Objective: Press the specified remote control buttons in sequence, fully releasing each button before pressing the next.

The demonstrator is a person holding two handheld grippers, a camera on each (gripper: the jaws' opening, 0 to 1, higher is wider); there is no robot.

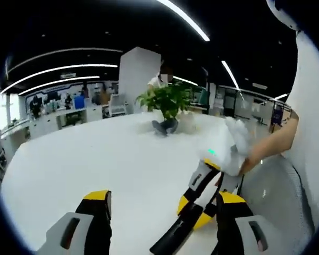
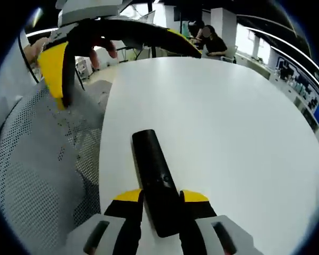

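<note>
Your remote [image 2: 155, 180] lies on the table [image 2: 223, 138] near its left edge, pointing away from you, with a mesh chair [image 2: 37, 159] just beside that edge. Far across the table [image 1: 95, 159] there's a potted plant [image 1: 169, 101], and desks [image 1: 58, 114] sit behind it, off left.
</note>
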